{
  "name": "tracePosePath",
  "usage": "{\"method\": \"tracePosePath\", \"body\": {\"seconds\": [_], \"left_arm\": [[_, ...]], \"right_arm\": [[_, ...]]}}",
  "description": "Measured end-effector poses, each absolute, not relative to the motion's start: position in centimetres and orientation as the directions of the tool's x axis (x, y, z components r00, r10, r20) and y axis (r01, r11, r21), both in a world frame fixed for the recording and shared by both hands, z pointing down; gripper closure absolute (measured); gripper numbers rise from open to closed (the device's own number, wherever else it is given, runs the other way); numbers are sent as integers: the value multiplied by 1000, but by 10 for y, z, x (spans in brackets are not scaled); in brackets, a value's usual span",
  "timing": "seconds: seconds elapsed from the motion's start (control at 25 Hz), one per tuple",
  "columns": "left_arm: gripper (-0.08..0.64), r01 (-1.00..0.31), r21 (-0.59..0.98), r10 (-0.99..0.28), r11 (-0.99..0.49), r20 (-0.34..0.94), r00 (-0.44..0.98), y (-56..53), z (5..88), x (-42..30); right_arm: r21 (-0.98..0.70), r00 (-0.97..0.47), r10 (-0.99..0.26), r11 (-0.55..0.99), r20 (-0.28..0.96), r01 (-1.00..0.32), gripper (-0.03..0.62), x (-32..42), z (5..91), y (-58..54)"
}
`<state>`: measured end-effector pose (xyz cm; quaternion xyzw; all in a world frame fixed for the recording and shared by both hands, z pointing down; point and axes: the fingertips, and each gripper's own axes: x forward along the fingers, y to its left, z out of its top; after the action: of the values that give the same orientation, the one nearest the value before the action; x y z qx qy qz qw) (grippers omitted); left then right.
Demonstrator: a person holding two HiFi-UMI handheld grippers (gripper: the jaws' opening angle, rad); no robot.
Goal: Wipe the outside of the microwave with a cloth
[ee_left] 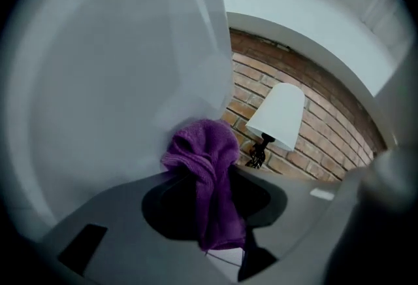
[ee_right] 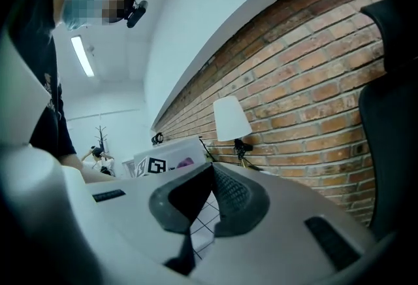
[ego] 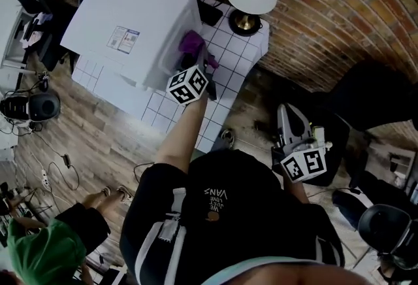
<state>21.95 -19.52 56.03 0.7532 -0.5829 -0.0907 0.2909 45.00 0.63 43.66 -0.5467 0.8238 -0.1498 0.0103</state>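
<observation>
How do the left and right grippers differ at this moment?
The left gripper is shut on the purple cloth; the right gripper is shut with nothing between its jaws. The left gripper holds the cloth against the white side of the microwave, above the tiled table; the right gripper is held well away from that table. Shared: both have their jaws together.
</observation>
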Motion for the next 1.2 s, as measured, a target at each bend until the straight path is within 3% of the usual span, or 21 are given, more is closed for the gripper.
{"method": "tracePosePath", "body": {"seconds": [0.52,0.76,1.2], "left_arm": [[419,-804,577,-916,-143,231,328,-256,571,249],[419,-794,574,-902,-201,207,378,-182,569,245],[419,-797,603,-926,-11,295,237,-48,603,145]], "right_arm": [[-249,-295,-938,246,183,-937,594,477,441,13],[-252,-393,-903,345,173,-904,594,447,441,-1],[-265,-613,-777,567,143,-780,594,363,442,-17]]}}
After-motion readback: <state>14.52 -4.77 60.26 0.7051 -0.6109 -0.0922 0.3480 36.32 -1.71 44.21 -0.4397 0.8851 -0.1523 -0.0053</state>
